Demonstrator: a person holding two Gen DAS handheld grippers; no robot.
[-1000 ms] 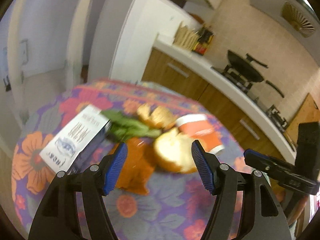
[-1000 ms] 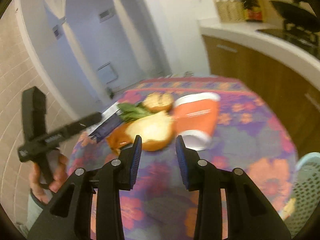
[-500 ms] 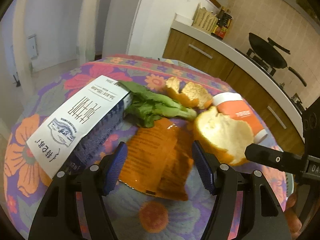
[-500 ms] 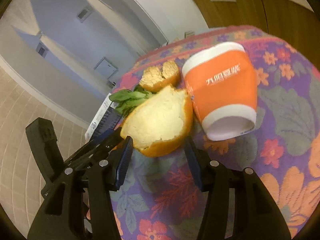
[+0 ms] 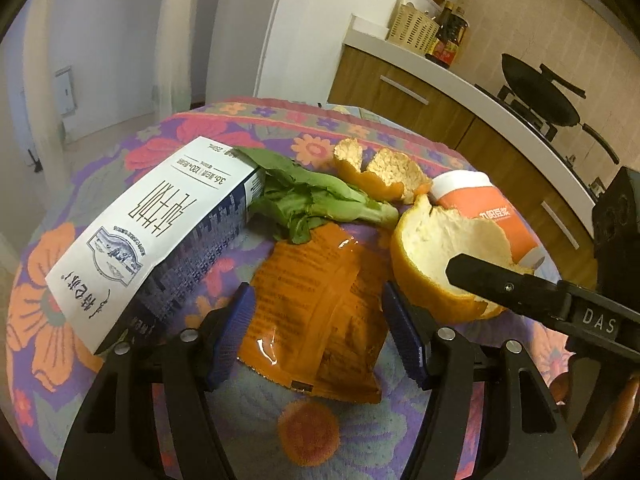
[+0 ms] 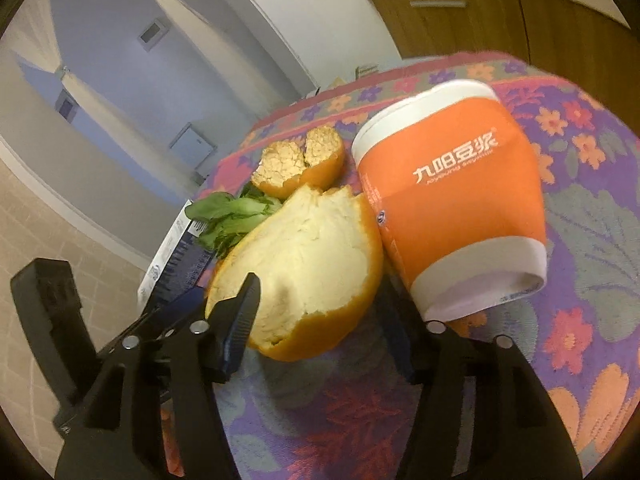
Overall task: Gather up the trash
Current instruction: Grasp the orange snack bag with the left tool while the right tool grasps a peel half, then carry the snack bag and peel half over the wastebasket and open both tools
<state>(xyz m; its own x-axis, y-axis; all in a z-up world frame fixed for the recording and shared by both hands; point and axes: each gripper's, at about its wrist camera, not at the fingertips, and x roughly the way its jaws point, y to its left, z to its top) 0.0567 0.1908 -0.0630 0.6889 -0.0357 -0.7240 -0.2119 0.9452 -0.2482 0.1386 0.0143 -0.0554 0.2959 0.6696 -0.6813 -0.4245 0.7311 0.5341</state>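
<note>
Trash lies on a floral tablecloth (image 5: pixel 312 436). My left gripper (image 5: pixel 318 332) is open, its blue pads on either side of a flat orange snack wrapper (image 5: pixel 316 308). Left of it lies a white and blue carton (image 5: pixel 160 232). Behind are green leaves (image 5: pixel 316 200) and a small orange peel (image 5: pixel 380 176). My right gripper (image 6: pixel 320 320) is open around the near edge of a big orange peel (image 6: pixel 308 264), which also shows in the left wrist view (image 5: pixel 436 256). An orange paper cup (image 6: pixel 456 208) lies on its side right of the peel.
A kitchen counter (image 5: pixel 460 76) with wooden cabinets, a basket, bottles and a black pan (image 5: pixel 540 92) on a stove runs behind the table. A white wall corner and a doorway stand at the far left. The two grippers are close together.
Both grippers have moved down and forward toward the trash. The right gripper has opened wider and now straddles the big peel. The left gripper's pads now flank the wrapper.
</note>
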